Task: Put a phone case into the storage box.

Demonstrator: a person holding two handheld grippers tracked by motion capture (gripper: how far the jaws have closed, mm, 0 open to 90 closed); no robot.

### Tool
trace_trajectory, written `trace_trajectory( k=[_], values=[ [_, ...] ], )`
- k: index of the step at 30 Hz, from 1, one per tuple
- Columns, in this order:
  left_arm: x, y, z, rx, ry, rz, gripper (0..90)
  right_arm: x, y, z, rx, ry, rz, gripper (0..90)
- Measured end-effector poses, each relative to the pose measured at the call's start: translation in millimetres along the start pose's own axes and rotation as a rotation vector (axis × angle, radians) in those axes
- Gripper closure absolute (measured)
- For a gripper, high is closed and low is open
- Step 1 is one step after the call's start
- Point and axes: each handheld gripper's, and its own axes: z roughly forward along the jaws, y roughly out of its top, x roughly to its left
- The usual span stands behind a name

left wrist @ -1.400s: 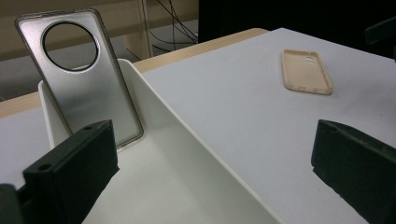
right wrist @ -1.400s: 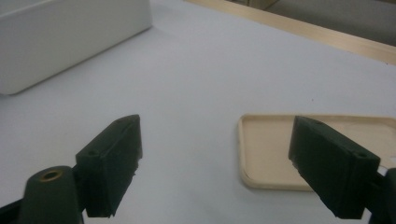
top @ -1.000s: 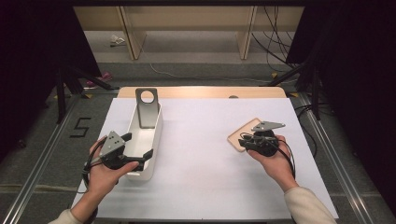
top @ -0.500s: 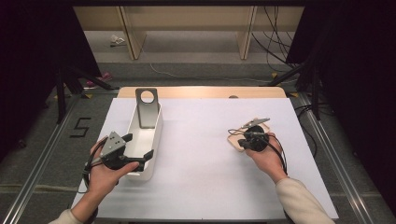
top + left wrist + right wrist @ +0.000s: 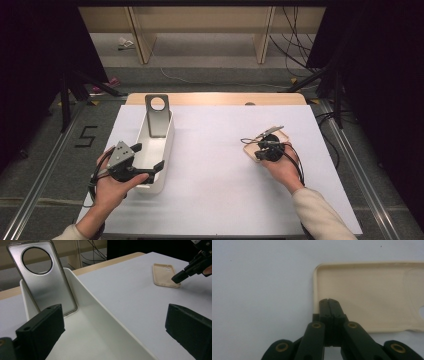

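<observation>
A cream phone case (image 5: 250,148) (image 5: 163,275) (image 5: 367,297) lies hollow side up on the white table, right of centre. My right gripper (image 5: 257,148) (image 5: 328,301) (image 5: 176,279) is shut, its joined tips pointing down onto the case just inside one corner, with nothing visible between the jaws. A silver phone case (image 5: 157,116) (image 5: 42,277) with a round camera hole leans upright at the far end of a white bin (image 5: 167,150) (image 5: 100,305). My left gripper (image 5: 148,156) is open at the bin's near end; one jaw is inside the bin, the other outside its right wall.
White paper (image 5: 215,190) covers the table, with a wooden strip (image 5: 215,98) along the far edge. Metal rails run along both sides. Beyond the table are shelving legs and cables on the floor.
The right hand moved left and down, tipping its gripper onto the cream case's corner. The left hand and the bin stayed put.
</observation>
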Motion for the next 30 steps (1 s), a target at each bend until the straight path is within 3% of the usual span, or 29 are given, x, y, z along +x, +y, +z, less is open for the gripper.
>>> trace_trajectory(
  k=[14, 30],
  values=[
    [-0.2, 0.6, -0.8, -0.005, -0.002, 0.003, 1.8, -3.1, -2.3, 3.1, 0.069, 0.012, -0.026, 90.0],
    [-1.0, 1.1, -2.1, -0.009, 0.001, 0.006, 1.9, -11.7, -13.7, -10.8, 0.162, 0.044, -0.084, 90.0]
  ],
)
